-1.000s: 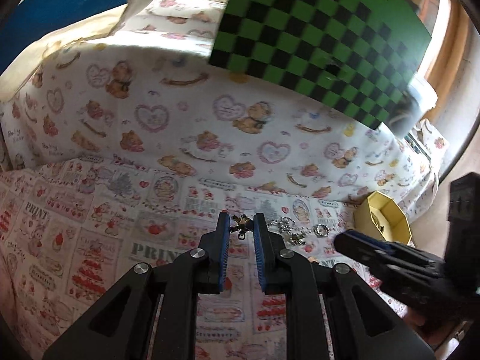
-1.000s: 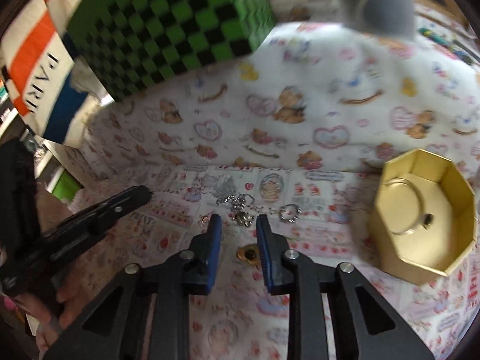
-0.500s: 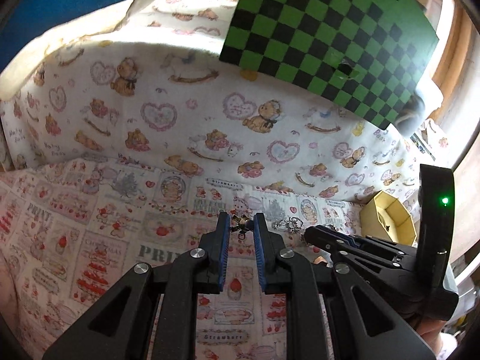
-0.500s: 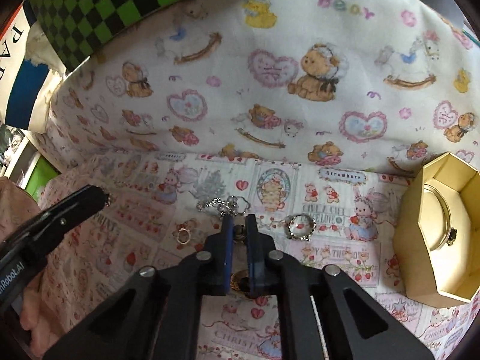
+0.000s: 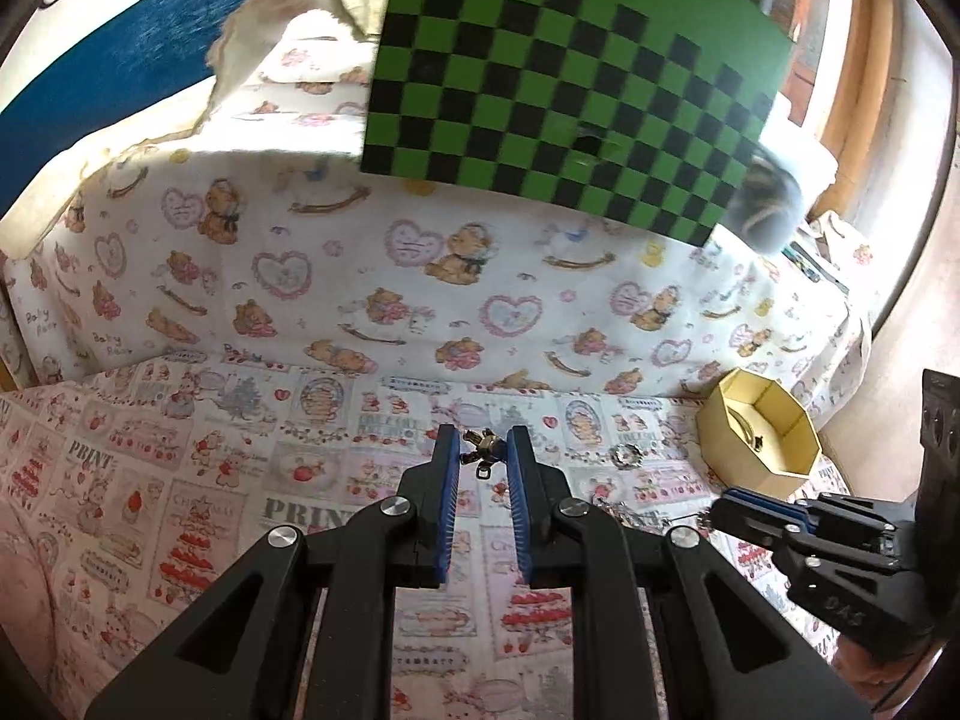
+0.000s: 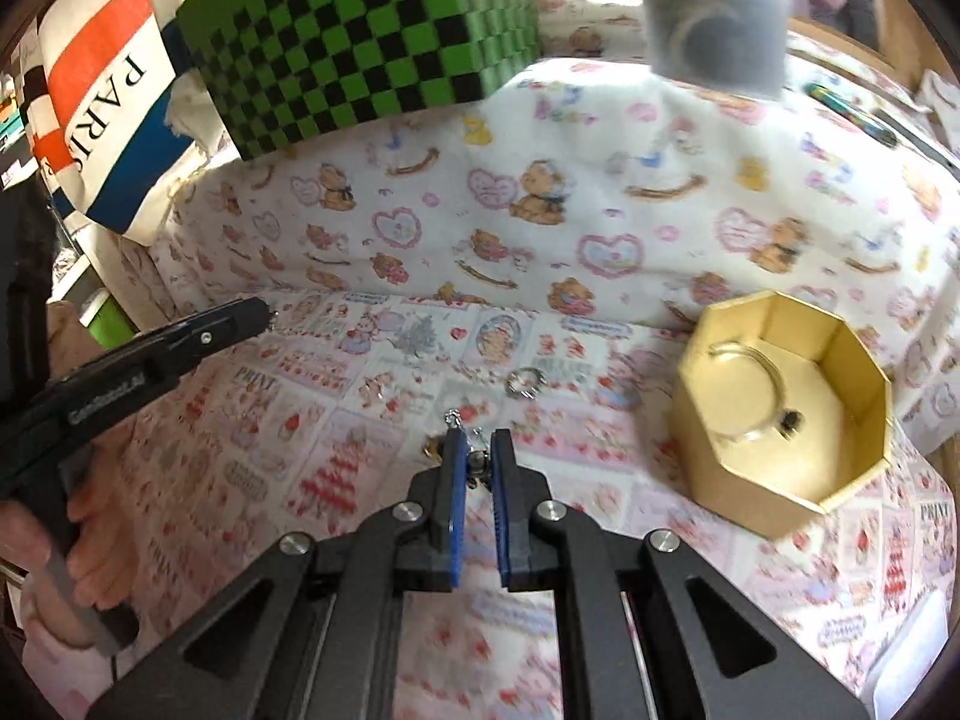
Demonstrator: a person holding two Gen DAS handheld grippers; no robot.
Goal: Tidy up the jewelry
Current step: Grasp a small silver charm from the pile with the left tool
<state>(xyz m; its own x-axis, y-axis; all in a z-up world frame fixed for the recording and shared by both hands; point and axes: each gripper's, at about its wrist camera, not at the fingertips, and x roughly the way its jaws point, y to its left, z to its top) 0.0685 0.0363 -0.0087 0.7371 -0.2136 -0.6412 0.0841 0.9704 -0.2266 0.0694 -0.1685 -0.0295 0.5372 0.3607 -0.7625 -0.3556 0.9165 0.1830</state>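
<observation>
Printed cloth underlies both tongs, left clenching charm, right clenching chain.

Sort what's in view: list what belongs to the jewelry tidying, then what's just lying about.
Job: small charm in left gripper; chain piece in right gripper; sparkly ring; gold octagonal box.

Lying about: green checkered board; Paris-print bag.

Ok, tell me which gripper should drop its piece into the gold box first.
Right. The right gripper, shut on a chain piece, is nearer the gold box. The left gripper holds a small charm farther from it, probably second.
</observation>
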